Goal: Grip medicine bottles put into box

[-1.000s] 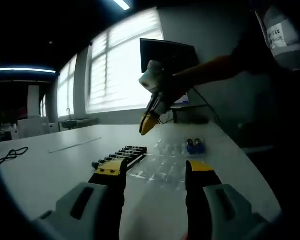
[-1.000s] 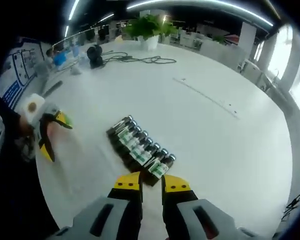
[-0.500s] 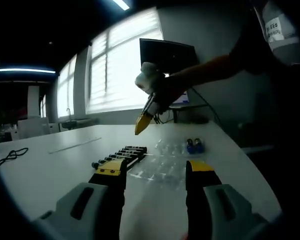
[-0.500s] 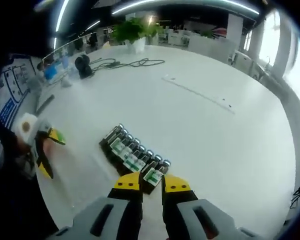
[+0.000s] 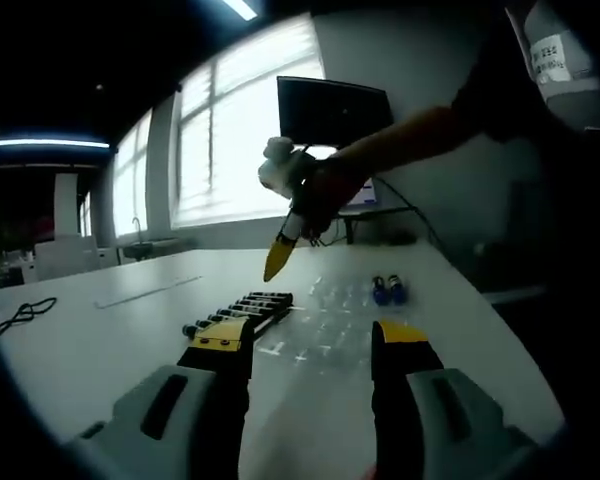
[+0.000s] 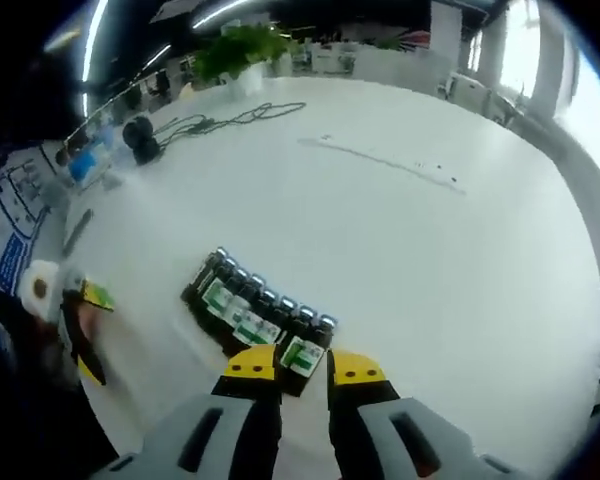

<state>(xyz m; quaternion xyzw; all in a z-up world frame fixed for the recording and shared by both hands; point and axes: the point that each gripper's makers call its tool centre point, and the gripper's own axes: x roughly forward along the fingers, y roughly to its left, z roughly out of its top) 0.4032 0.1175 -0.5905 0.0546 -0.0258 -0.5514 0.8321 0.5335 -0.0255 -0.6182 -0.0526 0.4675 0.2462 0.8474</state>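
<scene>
A row of several dark medicine bottles (image 6: 252, 318) with green-and-white labels lies on the white table (image 6: 400, 260). My right gripper (image 6: 303, 367) hangs above the near end of the row, jaws a narrow gap apart, nothing held. The bottle row (image 5: 242, 309) lies ahead-left in the left gripper view. Beside it sits a clear plastic box tray (image 5: 325, 325) holding two blue-capped bottles (image 5: 388, 291). My left gripper (image 5: 310, 340) stands open and empty near the tray. The right gripper (image 5: 278, 256), held by a hand, hovers over the bottle row. The left gripper (image 6: 85, 335) shows open.
A dark monitor (image 5: 335, 110) stands at the table's far edge before bright windows. A black cable (image 5: 20, 310) lies at the left. A potted plant (image 6: 240, 50), looped cables (image 6: 230, 115), a black object (image 6: 135, 135) and a thin strip (image 6: 380, 160) lie farther off.
The right gripper has moved left and nearer to the bottle row, whose near end now sits right at its jaw tips. The left gripper has stayed put.
</scene>
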